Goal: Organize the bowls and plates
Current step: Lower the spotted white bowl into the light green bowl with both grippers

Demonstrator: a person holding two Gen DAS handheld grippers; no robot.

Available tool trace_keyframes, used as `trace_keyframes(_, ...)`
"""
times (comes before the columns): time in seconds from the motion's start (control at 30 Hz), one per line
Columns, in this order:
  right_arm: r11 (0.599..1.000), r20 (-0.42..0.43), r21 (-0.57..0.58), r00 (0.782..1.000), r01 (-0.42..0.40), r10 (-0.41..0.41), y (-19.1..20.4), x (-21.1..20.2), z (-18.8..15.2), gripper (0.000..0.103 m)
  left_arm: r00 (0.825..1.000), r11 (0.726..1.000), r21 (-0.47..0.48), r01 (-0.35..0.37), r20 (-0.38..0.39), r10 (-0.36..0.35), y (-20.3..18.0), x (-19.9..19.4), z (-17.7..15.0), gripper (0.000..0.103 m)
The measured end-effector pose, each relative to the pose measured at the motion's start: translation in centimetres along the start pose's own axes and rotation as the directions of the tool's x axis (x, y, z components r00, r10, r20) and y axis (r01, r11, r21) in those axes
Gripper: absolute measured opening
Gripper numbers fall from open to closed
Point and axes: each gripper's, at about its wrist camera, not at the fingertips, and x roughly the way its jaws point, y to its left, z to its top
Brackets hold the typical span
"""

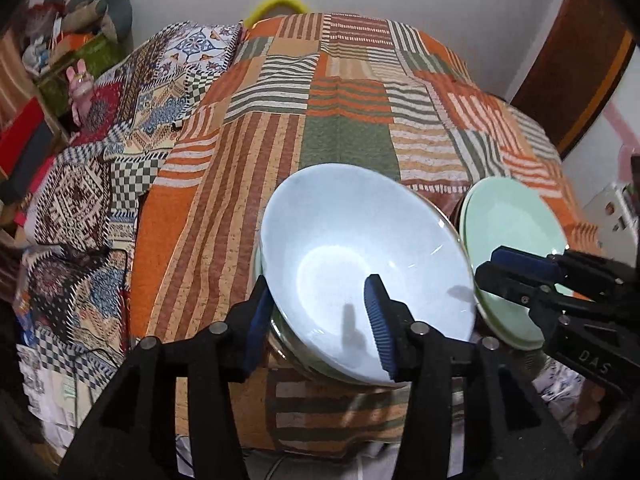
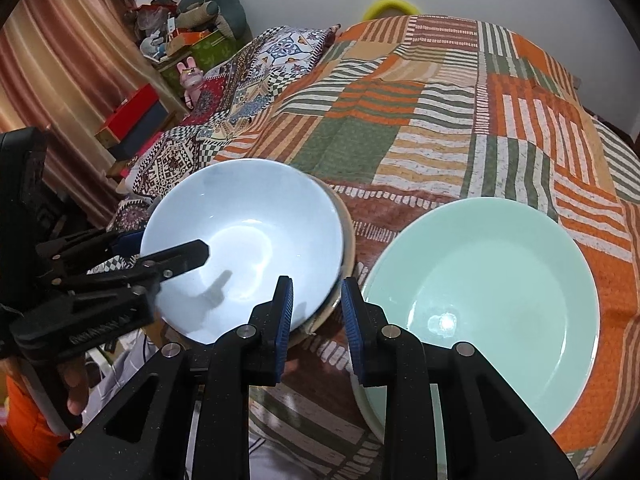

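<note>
On the patchwork bedspread, near its front edge, sits the pale blue bowl, nested w/ a tilt on top of other dishes — I can see a cream rim poking out beneath it on one side and a glassy edge low in the left wrist view, but can't tell how many are under there. My left gripper straddles the bowl's near rim: one pad outside the wall, the other inside, jaws part-open, pads not pressing — looks like a release after setting the bowl down, imo. Just beside the bowl stack lies the mint green plate; a second rim shows under its near edge, so prob. a plate stack too. My right gripper hangs over the strip of cloth between bowl stack and plate, jaws narrow w/ nothing in them. Progress: bowls seem grouped in one pile, plates in another, side by side, not touching as far as I can see. No other loose dishes visible on the bed, so I'd judge the sorting nearly done; what's left is prob. backing both grippers away, maybe straightening the tilted bowl.
</note>
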Motion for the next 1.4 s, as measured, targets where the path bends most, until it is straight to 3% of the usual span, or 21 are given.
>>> trace_keyframes(0.3,1.000,-0.005,0.020,1.000,-0.017,0.017,-0.3,0.1,0.0,0.027,0.996,1.000,-0.001,-0.003,0.091,0.003,1.0,-2.0,-0.4,0.058)
trace_keyframes(0.57,1.000,-0.015,0.018,1.000,-0.014,0.015,-0.1,0.7,0.1,0.033,0.999,0.997,-0.067,0.027,0.040,-0.024,3.1,-0.2,-1.3,0.058)
trace_keyframes(1.13,0.999,-0.048,0.043,0.999,-0.010,0.012,-0.1,3.3,0.7,0.036,0.991,0.988,-0.086,0.126,-0.025,-0.128,3.1,3.4,-1.9,0.058)
trace_keyframes(1.4,0.998,-0.075,0.061,0.997,-0.020,0.024,-0.2,4.7,1.0,0.036,0.991,0.986,-0.100,0.131,-0.015,-0.133,3.2,3.6,-2.1,0.057)
